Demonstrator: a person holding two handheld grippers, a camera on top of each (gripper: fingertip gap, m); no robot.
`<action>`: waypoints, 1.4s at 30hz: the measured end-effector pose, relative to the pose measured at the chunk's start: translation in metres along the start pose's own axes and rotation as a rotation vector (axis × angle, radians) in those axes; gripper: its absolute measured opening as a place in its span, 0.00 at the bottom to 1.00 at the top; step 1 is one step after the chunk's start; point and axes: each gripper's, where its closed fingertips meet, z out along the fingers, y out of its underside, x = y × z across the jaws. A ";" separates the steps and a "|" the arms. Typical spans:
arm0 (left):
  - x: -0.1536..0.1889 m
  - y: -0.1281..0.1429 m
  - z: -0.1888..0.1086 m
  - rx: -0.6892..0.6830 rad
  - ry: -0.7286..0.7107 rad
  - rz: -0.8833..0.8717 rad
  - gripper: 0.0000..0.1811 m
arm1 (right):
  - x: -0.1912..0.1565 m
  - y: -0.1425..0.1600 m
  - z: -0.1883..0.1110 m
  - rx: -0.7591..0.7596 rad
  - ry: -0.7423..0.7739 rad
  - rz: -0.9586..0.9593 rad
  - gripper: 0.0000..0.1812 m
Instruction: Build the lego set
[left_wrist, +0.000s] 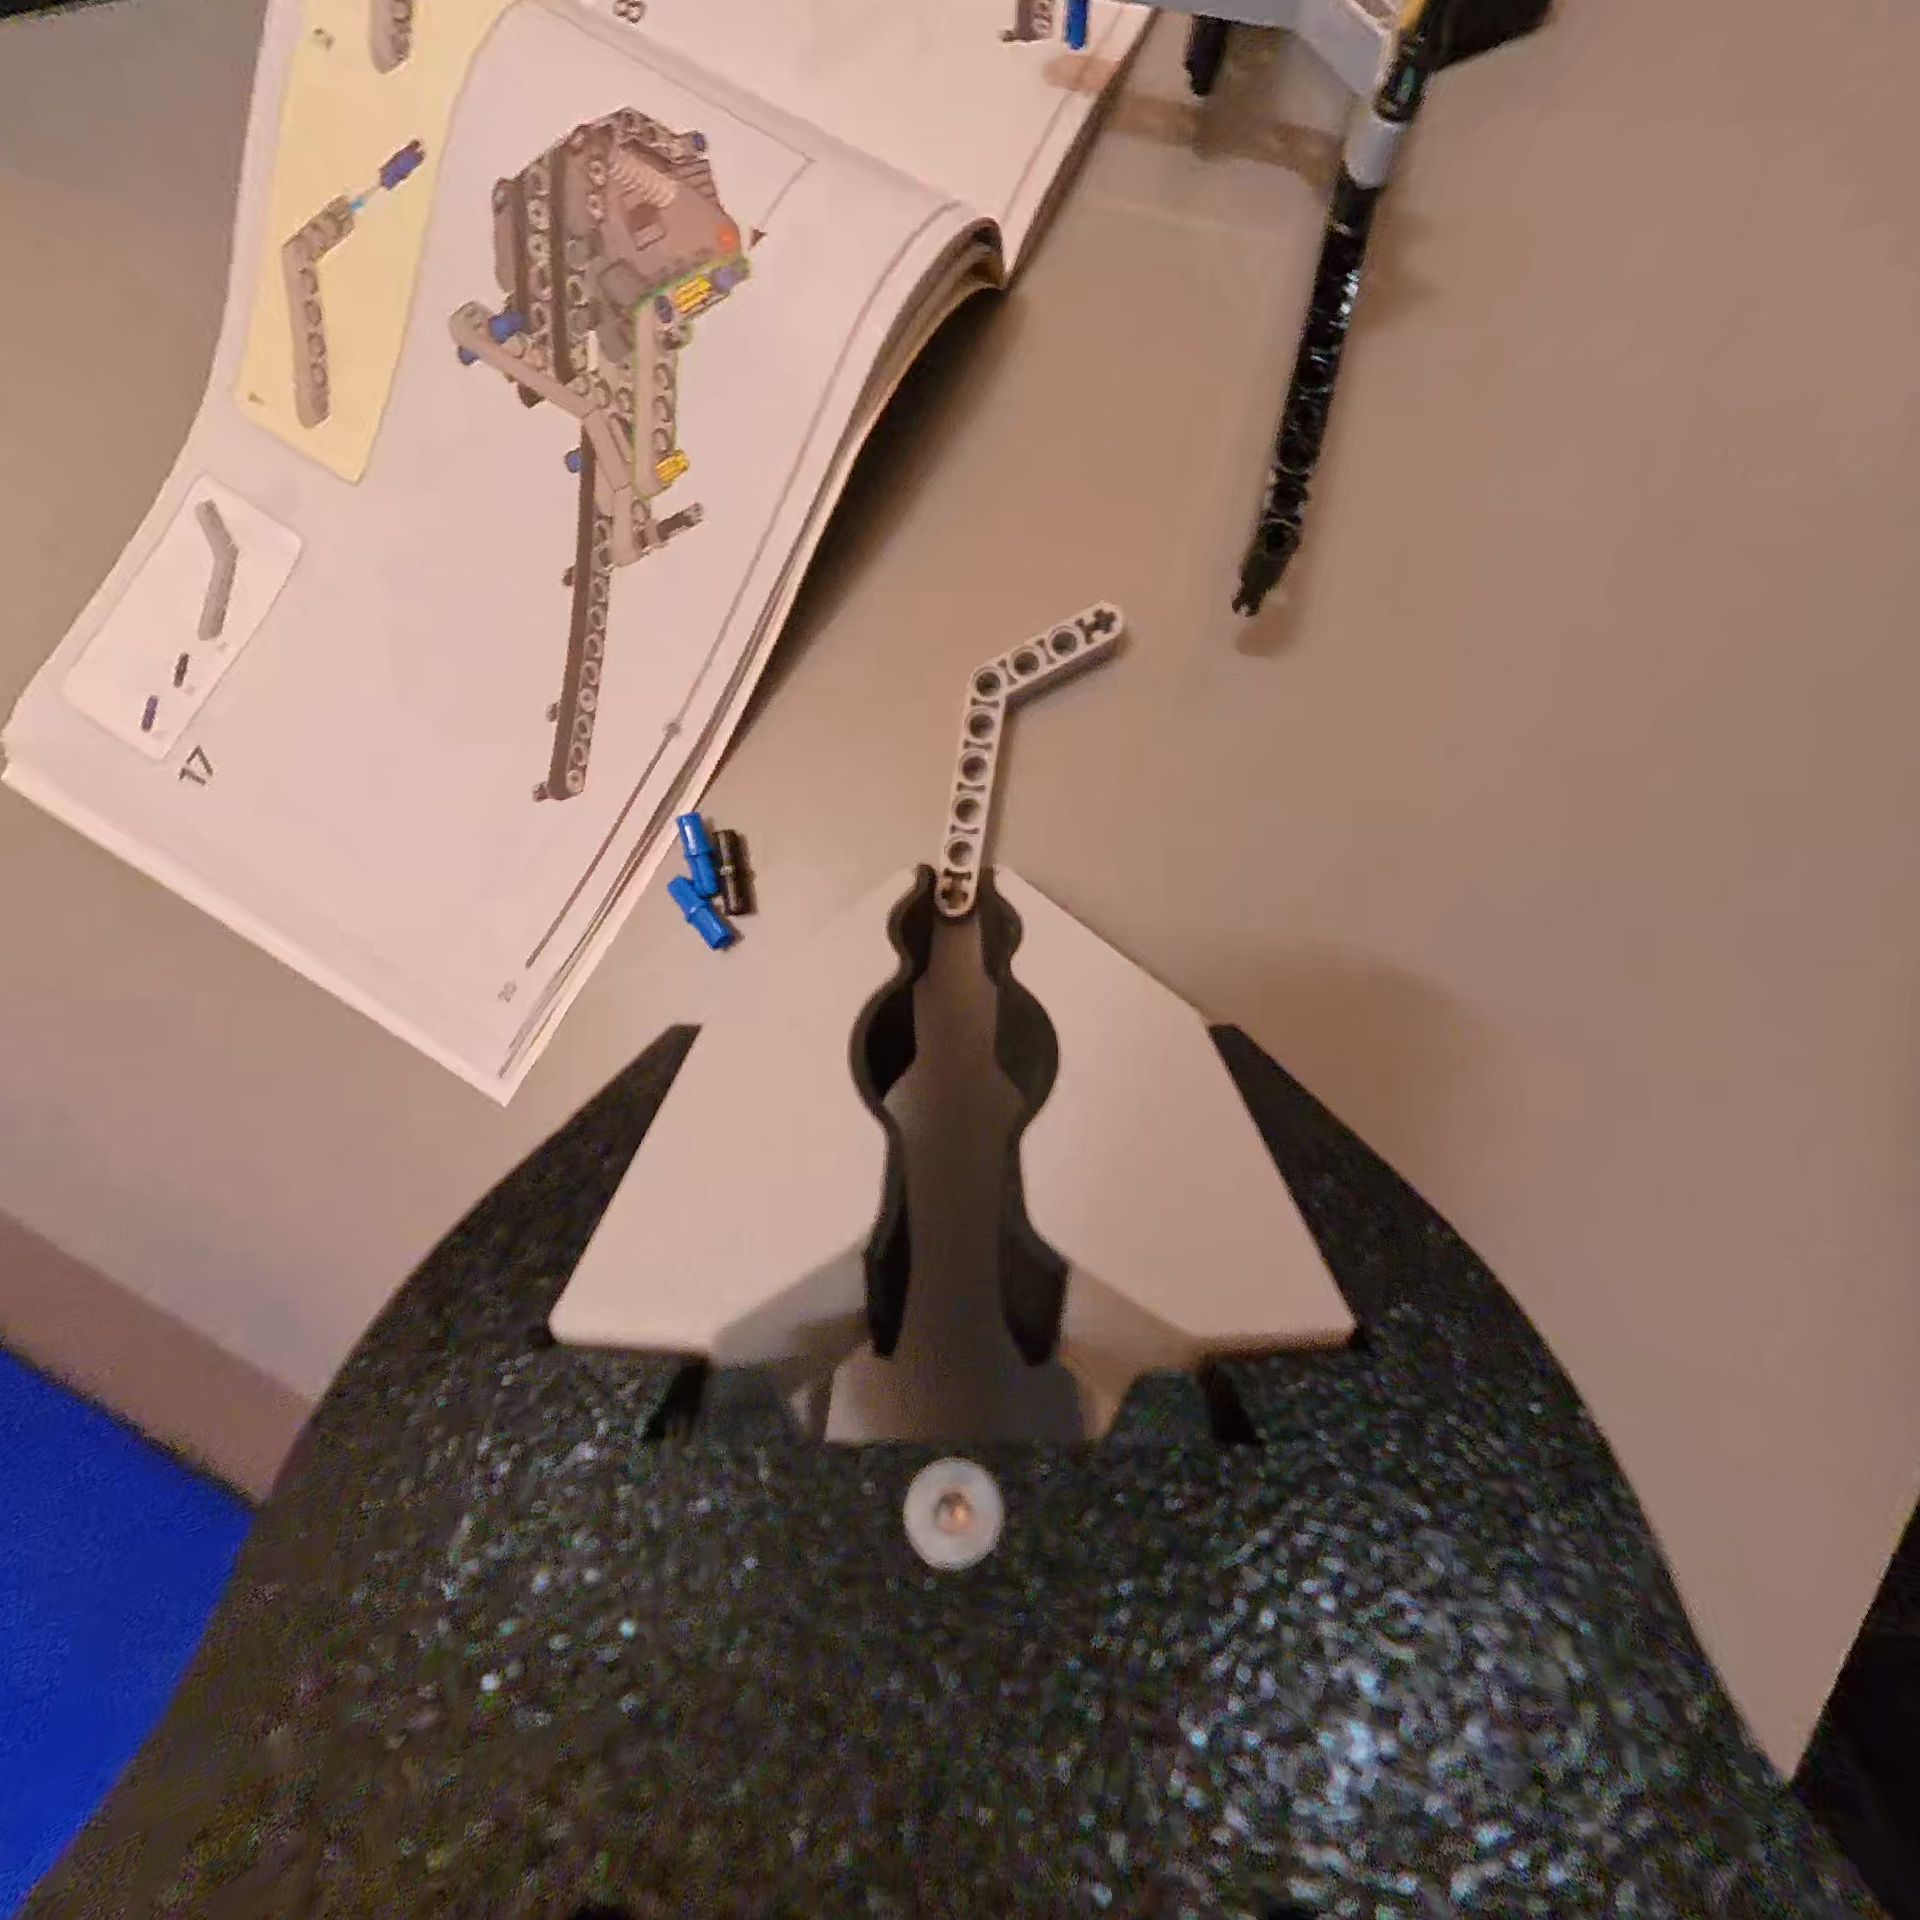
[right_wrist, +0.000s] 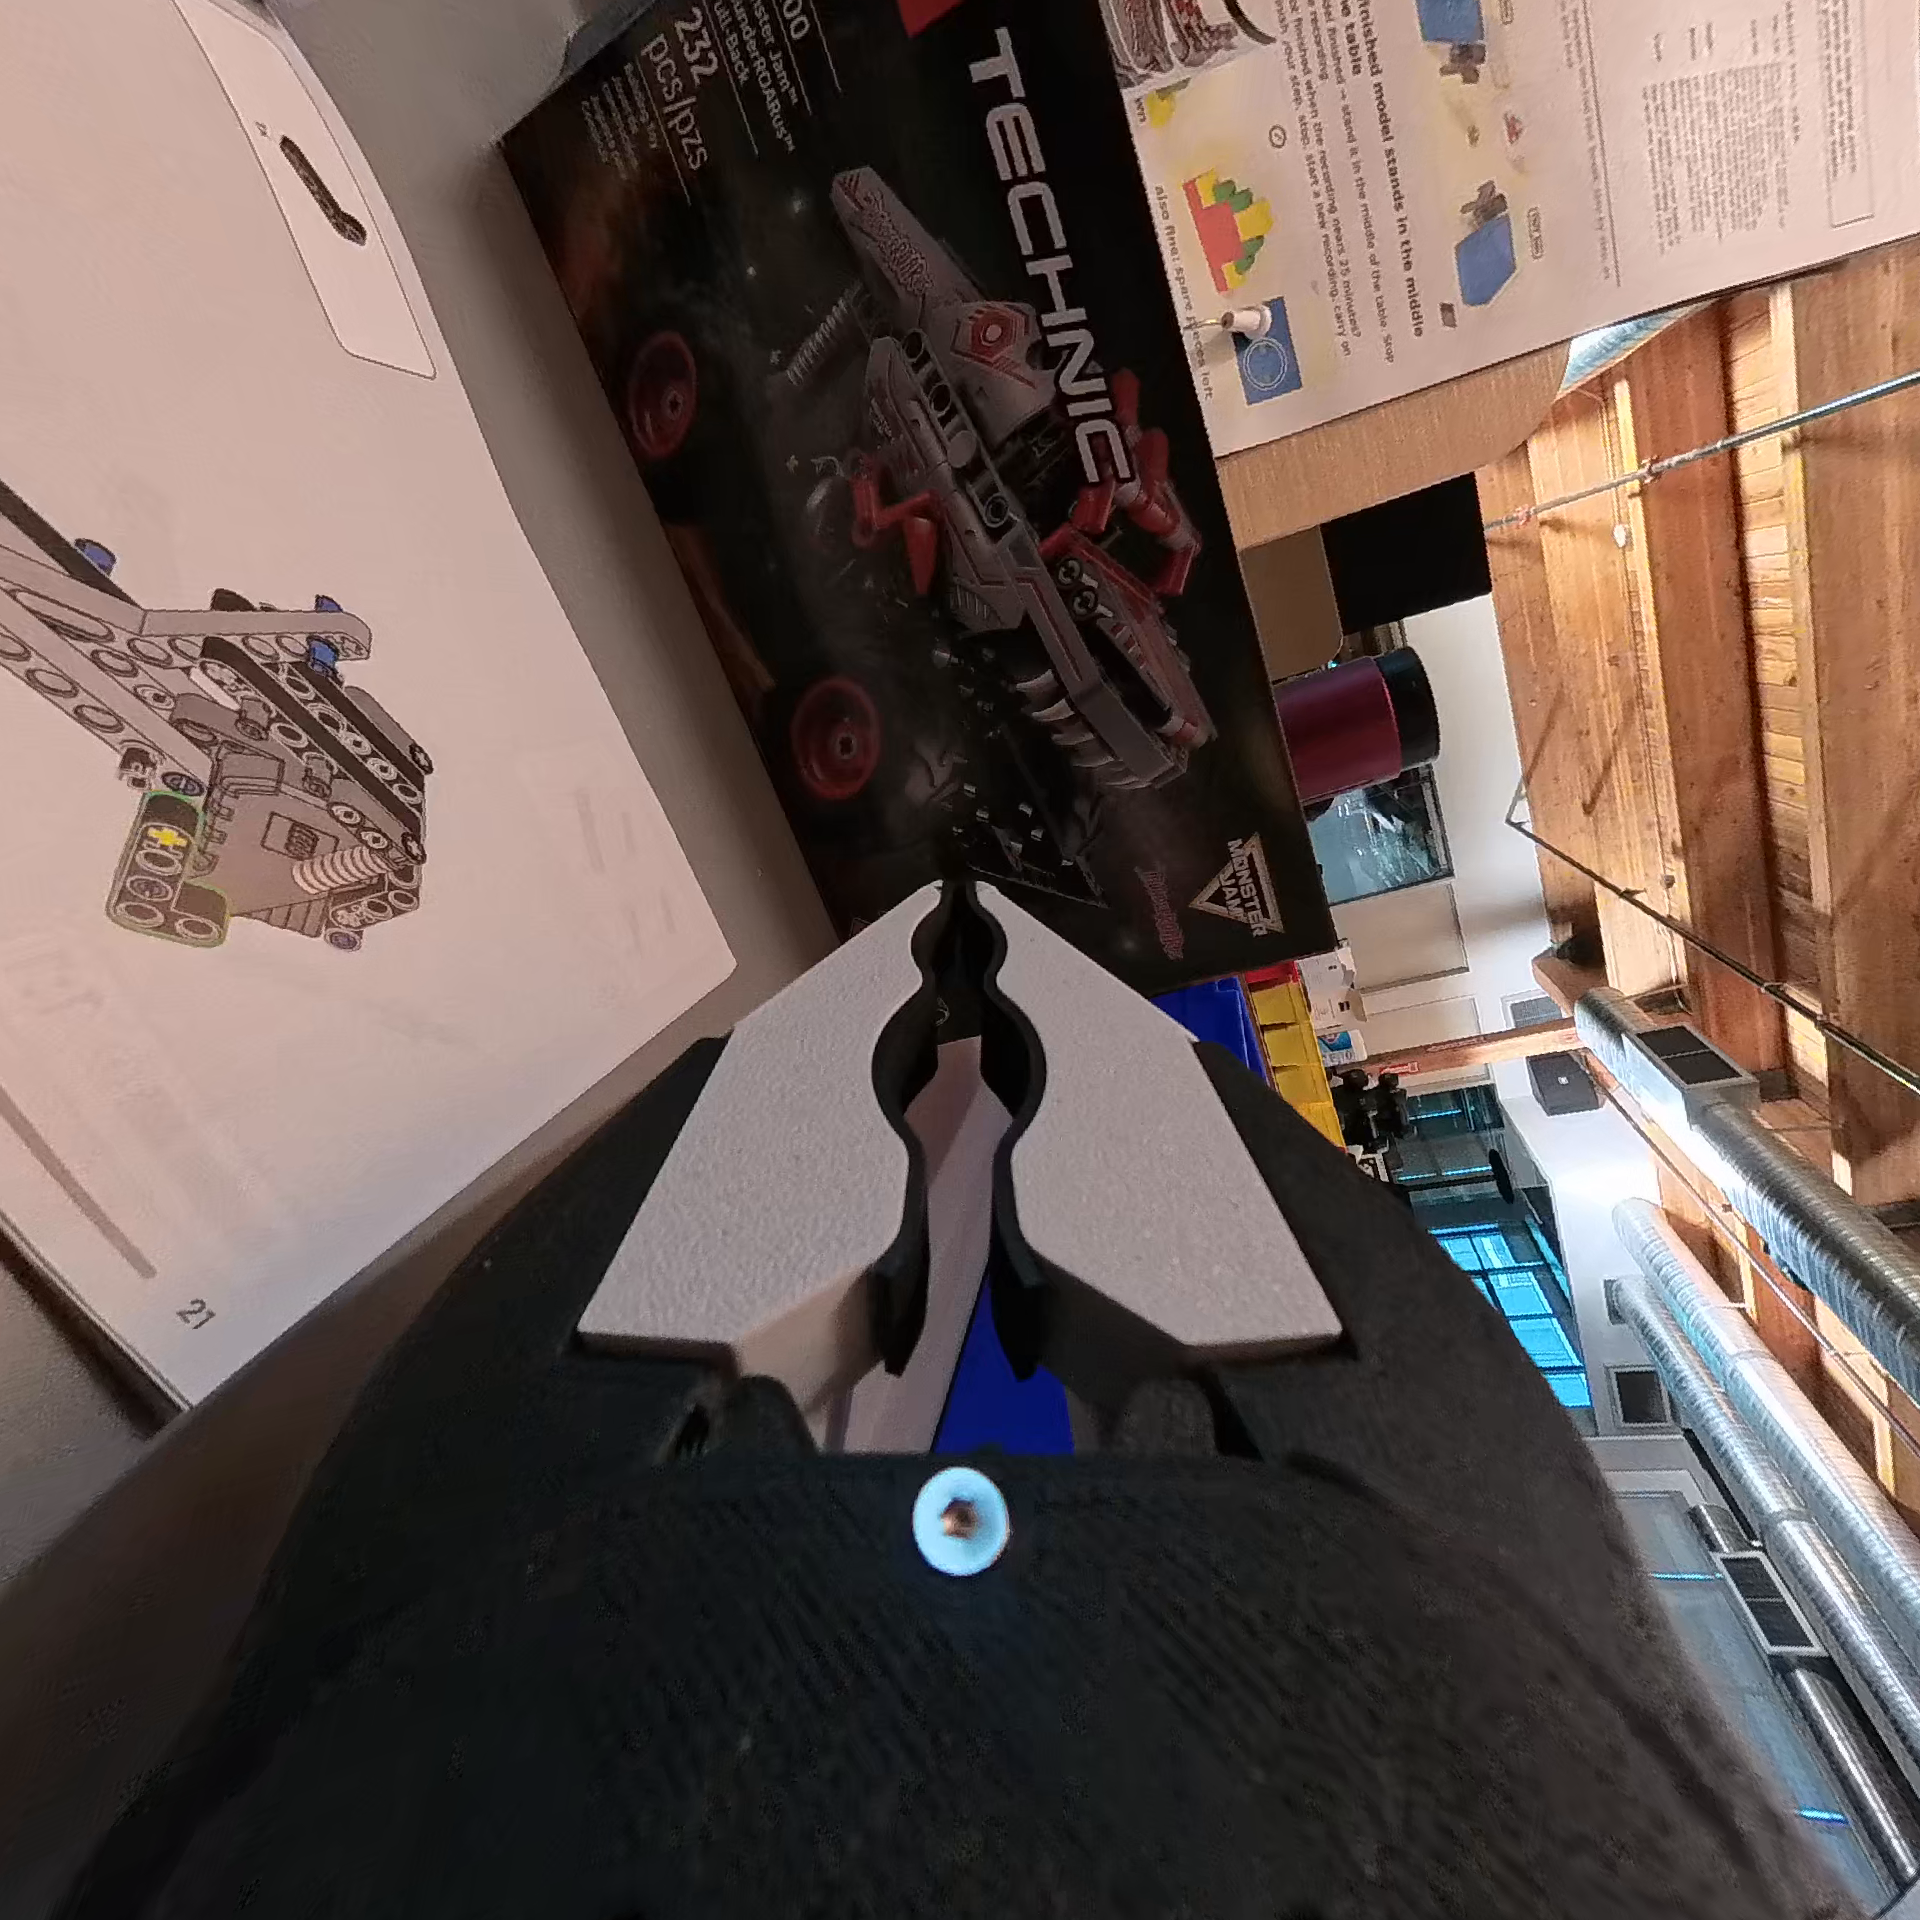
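- Left wrist view, far left: an open white paper instruction booklet lies on the matte grey-beige surface, its pages curling up at the spine.
- Just off the booklet's lower edge, two small blue plastic connector pins and one small black plastic pin lie touching one another on the surface.
- Centre: the left tool, with grey fingers and black wavy pads, is narrowed onto the near end of a light grey bent plastic beam with round holes; the beam runs away from the tips and bends to the right at its far end.
- Right of the beam, well apart: a long black plastic studless beam assembly reaches toward the top edge.
- Right wrist view, left: the booklet fills that side.
- Middle: the right tool has its tips pressed together with nothing visible between them.
- Beyond it stands a dark cardboard set box showing a red-and-grey vehicle.
- Upper right: a white printed paper sheet.
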 end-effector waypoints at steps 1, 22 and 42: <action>-0.001 -0.001 0.001 0.005 -0.015 -0.018 0.03 | 0.000 0.000 0.000 0.000 0.000 0.000 0.00; -0.044 -0.025 -0.041 0.201 -0.212 -0.041 0.09 | 0.000 -0.002 -0.001 0.001 0.005 -0.002 0.00; -0.067 -0.023 -0.034 0.254 -0.275 0.007 0.12 | -0.002 -0.002 0.001 0.006 -0.002 -0.004 0.00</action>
